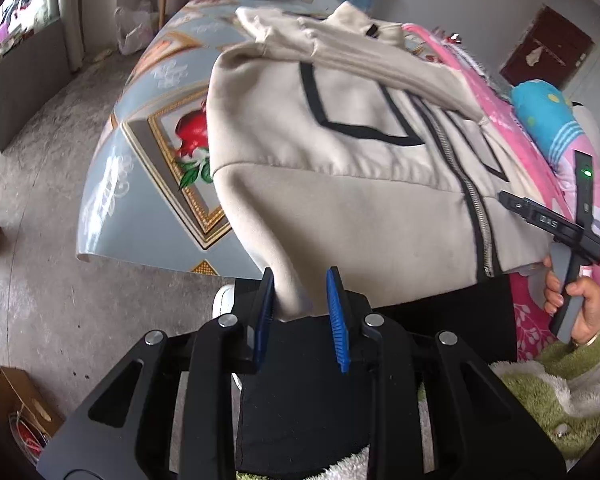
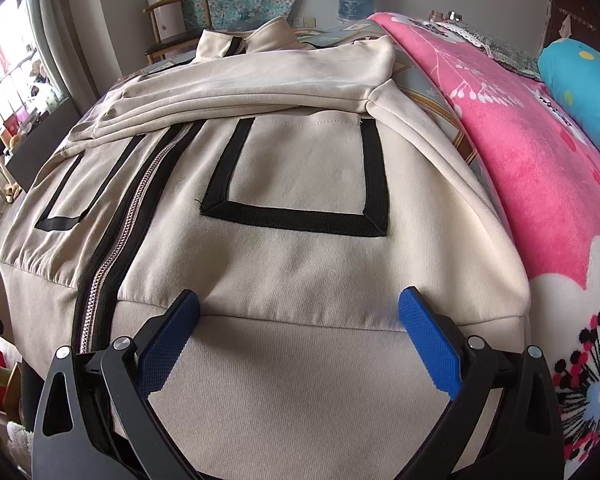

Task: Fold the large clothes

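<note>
Beige zip-up jacket (image 2: 300, 264) lies front-up on the table (image 1: 148, 184), sleeves folded across its chest, hem hanging over the near edge. Left claw (image 1: 302, 312) — blue pads nearly together, a hanging corner of the hem between them, touching the left pad. Right claw (image 2: 298, 340) — spread wide above the hem, holding nothing. Pink blanket (image 2: 540, 184) at right.

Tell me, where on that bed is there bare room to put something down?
The bare patch is the patterned bedsheet beside the cream zip jacket, out to the bed's edge. The other side is crowded: the pink blanket runs along the jacket, with a blue pillow beyond it.
</note>
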Demonstrator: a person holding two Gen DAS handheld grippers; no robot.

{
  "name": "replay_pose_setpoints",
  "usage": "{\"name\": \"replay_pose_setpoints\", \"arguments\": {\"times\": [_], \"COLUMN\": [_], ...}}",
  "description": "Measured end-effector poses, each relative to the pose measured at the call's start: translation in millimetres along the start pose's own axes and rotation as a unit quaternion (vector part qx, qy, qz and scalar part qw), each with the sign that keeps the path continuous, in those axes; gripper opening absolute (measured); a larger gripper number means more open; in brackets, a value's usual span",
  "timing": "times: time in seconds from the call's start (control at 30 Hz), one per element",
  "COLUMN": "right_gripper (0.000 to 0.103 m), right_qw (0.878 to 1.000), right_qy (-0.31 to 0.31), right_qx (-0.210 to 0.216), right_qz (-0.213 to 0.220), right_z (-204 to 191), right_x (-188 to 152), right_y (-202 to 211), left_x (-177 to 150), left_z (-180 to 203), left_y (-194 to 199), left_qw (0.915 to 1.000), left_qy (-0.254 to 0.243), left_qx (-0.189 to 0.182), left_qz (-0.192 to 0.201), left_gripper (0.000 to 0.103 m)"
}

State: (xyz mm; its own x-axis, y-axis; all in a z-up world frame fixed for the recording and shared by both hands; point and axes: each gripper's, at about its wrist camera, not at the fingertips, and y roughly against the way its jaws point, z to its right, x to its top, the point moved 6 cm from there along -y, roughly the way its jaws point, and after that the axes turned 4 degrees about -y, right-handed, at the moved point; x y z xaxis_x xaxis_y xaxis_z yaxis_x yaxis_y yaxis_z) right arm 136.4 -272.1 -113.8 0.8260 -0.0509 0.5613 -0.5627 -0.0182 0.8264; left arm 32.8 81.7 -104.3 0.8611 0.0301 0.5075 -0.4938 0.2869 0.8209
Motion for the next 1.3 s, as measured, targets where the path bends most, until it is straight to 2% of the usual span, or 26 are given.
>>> {"name": "replay_pose_setpoints", "arguments": {"times": [0.1, 0.27, 0.37, 0.53, 0.63, 0.7, 0.73, 1.13, 1.3], "right_gripper": [0.097, 0.097, 0.097, 0.097, 0.097, 0.089, 0.089, 0.063, 0.037], "right_qw": [1.0, 0.999, 0.999, 0.998, 0.996, 0.995, 0.994, 0.995, 0.993], "right_qy": [0.003, 0.01, 0.008, -0.044, -0.08, -0.096, -0.102, -0.096, -0.12], "right_qx": [0.007, 0.041, 0.033, 0.033, 0.027, 0.032, 0.034, 0.01, 0.012], "right_qz": [-0.003, 0.006, 0.009, 0.02, 0.016, 0.007, 0.004, 0.013, 0.012], "right_z": [0.4, 9.5, 28.1, 70.7, 93.2, 99.3, 100.9, 94.7, 101.3], "right_x": [0.2, -8.5, -17.6, -28.6, -33.6, -35.7, -37.2, -59.1, -70.2], "right_y": [1.0, 20.1, 34.6, 55.9, 55.2, 50.1, 48.3, 62.7, 70.4], "left_x": [1.4, 0.2, 0.6, 1.8, 1.5, 1.4, 1.5, 0.3, -0.5], "left_z": [-2.5, -0.7, -1.4, -2.3, -1.3, -1.2, -0.7, -0.8, -2.7], "left_y": [-3.8, -4.8, -6.2, -6.8, -6.7, -6.9, -6.8, -4.9, -2.1], "left_qw": [0.9999, 1.0, 0.9999, 0.9996, 0.9994, 0.9994, 0.9994, 0.9989, 0.9989], "left_qy": [0.008, -0.007, -0.01, -0.017, -0.025, -0.027, -0.028, -0.039, -0.034], "left_qx": [-0.007, 0.0, 0.006, 0.008, 0.01, 0.011, 0.011, 0.022, 0.03], "left_qz": [-0.004, -0.005, -0.011, -0.021, -0.02, -0.019, -0.019, -0.014, -0.009], "left_gripper": [0.025, 0.025, 0.025, 0.025, 0.025, 0.025, 0.024, 0.023, 0.016]}}
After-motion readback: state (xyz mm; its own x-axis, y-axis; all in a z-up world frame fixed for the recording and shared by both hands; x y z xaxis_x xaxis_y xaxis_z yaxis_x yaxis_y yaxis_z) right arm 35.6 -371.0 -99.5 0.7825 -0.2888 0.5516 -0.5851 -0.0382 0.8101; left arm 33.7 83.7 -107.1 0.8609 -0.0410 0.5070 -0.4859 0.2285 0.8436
